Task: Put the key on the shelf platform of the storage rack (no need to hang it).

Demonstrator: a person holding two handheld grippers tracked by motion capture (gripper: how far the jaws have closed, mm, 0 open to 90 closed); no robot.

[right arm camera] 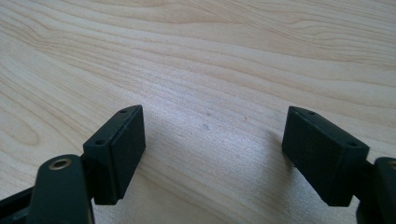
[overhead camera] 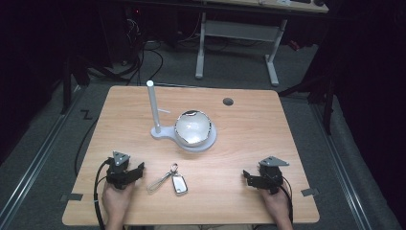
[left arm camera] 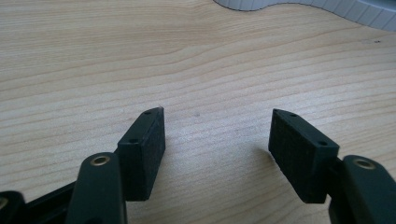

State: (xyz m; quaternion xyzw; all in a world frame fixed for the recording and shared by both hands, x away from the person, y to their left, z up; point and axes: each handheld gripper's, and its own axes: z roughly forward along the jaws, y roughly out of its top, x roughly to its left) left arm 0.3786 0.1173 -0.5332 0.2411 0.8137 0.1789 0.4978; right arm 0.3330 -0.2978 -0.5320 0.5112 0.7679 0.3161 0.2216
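Between the two grippers, on the wooden table (overhead camera: 249, 124), a small whisk (overhead camera: 159, 180) and a silver key fob w/ ring (overhead camera: 178, 182) are lying side by side, touching or nearly so; fob is sitting just right of the whisk. Both are resting a bit right of the left gripper (overhead camera: 139, 170) and well left of the right gripper (overhead camera: 246, 176).

Left gripper is sitting low on the table near the front edge, held by the person's left hand (overhead camera: 116, 196), jaws spread wide & gripping nothing; in the left gripper view (left arm camera: 217, 135) bare wood is showing between the jaws, w/ the edge of the white stand base (left arm camera: 308, 7) ahead at top.

Right gripper is resting likewise in the right hand (overhead camera: 275, 201), jaws wide apart & empty, bare wood btwn them in the right gripper view (right arm camera: 212, 135).

Ahead of both, mid-table, a white stand (overhead camera: 158, 130) w/ upright post (overhead camera: 153, 105) is carrying a shiny metal bowl (overhead camera: 192, 127) on its round base. A dark round hole (overhead camera: 228, 101) is showing farther back.
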